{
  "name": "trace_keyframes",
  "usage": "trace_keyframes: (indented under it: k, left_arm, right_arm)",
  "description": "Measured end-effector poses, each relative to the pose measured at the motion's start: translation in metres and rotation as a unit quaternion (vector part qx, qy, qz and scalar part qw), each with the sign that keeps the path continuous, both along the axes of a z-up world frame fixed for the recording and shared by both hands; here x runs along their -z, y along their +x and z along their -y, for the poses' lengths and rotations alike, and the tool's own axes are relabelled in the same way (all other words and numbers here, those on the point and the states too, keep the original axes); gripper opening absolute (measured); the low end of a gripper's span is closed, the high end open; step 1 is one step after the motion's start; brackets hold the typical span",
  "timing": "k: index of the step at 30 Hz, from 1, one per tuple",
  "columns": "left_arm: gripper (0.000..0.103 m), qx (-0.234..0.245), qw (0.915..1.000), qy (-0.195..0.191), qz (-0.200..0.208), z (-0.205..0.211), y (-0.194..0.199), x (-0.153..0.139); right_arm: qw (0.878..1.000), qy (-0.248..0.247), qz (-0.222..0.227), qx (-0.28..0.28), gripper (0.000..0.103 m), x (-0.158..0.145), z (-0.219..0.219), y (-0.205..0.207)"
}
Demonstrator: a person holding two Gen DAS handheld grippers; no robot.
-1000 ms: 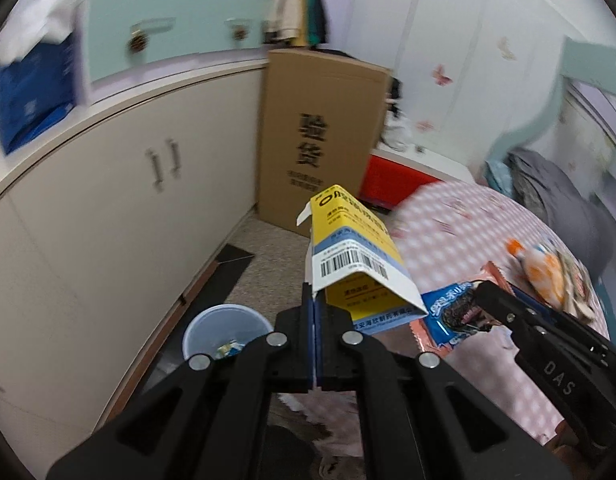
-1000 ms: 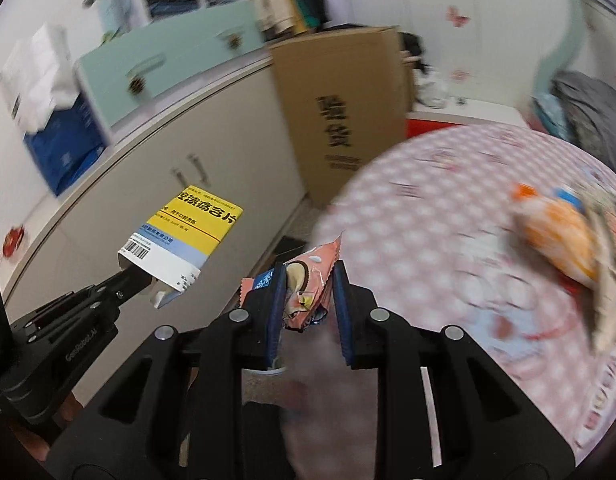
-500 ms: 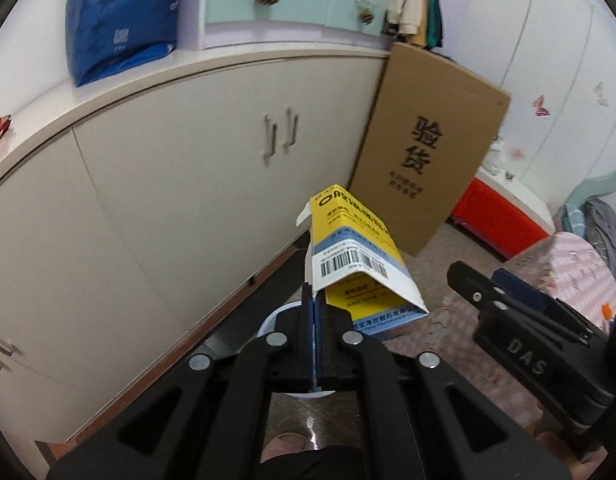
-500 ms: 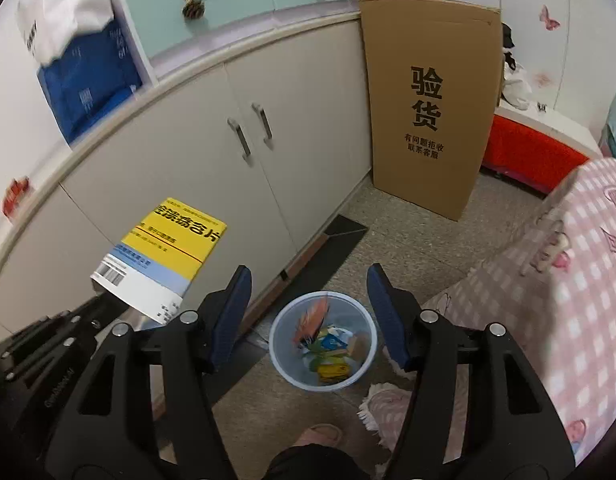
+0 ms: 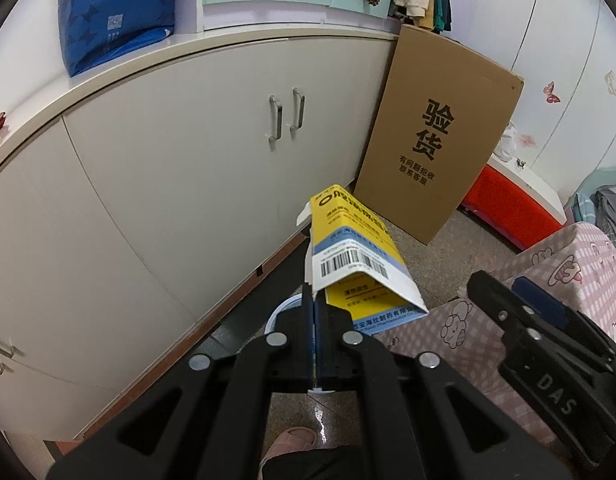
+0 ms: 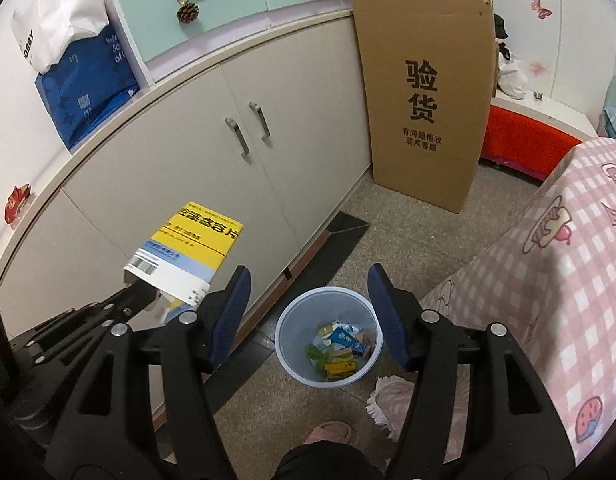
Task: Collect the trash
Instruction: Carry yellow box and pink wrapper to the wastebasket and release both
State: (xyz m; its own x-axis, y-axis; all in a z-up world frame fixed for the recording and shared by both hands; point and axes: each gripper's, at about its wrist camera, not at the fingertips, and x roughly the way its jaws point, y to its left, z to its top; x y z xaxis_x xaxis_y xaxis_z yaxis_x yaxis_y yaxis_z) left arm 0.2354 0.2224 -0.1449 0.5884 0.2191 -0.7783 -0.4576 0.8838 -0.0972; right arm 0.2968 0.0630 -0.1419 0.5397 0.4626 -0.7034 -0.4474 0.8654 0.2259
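Left gripper (image 5: 315, 320): fingers clamped on yellow box (image 5: 358, 256) flap. Right gripper (image 6: 308, 312): fingers just opened, apart, empty, above bin (image 6: 295, 364) holding wrappers (image 6: 340, 350), apparently.

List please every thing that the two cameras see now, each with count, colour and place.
bin: one, pale blue, on the floor by the cabinet, below the right tool; wrappers inside.
box: one, yellow and blue, in the left tool.
carton: one, brown, leaning on the cabinet.
cabinet: one, beige, along the wall.
drawers: two, mint, on the cabinet top.
bag: one, blue, on the cabinet top.
cloth: one, pink checked, at right.
left tool: shut on the box.
right tool: open, nothing in it.
foot: one, pink slipper, bottom edge.
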Motion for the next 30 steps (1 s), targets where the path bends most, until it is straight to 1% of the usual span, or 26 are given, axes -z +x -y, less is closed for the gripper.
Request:
trace_keyframes:
  k: [8, 17, 20, 22, 23, 24, 26, 27, 30]
  left_arm:
    - [0.001, 0.009, 0.9999, 0.007, -0.003, 0.008, 0.007, 0.002]
    - [0.001, 0.014, 0.9996, 0.023, -0.001, 0.018, 0.027, 0.001]
    - [0.003, 0.008, 0.9994, 0.033, 0.005, 0.020, 0.032, 0.001]
    - [0.005, -0.006, 0.9992, 0.039, 0.010, 0.020, 0.035, 0.002]
    - [0.010, -0.005, 0.9993, 0.038, 0.002, 0.020, 0.039, 0.006]
    - [0.023, -0.001, 0.9994, 0.035, -0.004, 0.021, 0.041, 0.007]
    - [0.044, 0.001, 0.9994, 0.030, -0.014, 0.022, 0.044, 0.011]
    - [0.047, -0.001, 0.9994, 0.032, -0.013, 0.023, 0.043, 0.011]
    - [0.051, 0.001, 0.9994, 0.033, -0.010, 0.026, 0.040, 0.009]
  right_arm:
    - [0.999, 0.024, 0.021, 0.020, 0.062, -0.008, 0.018, -0.004]
    - [0.997, 0.047, 0.034, 0.047, 0.065, -0.011, 0.037, 0.001]
    - [0.997, 0.050, 0.032, 0.053, 0.065, -0.009, 0.041, 0.004]
    - [0.997, 0.051, 0.029, 0.057, 0.065, -0.007, 0.044, 0.005]
    - [0.997, 0.051, 0.027, 0.058, 0.065, -0.006, 0.045, 0.006]
    - [0.997, 0.051, 0.024, 0.059, 0.065, -0.005, 0.047, 0.007]
    - [0.996, 0.052, 0.019, 0.062, 0.065, -0.003, 0.049, 0.007]
    - [0.997, 0.052, 0.019, 0.062, 0.065, -0.003, 0.050, 0.007]
    - [0.996, 0.052, 0.017, 0.065, 0.066, -0.003, 0.053, 0.006]
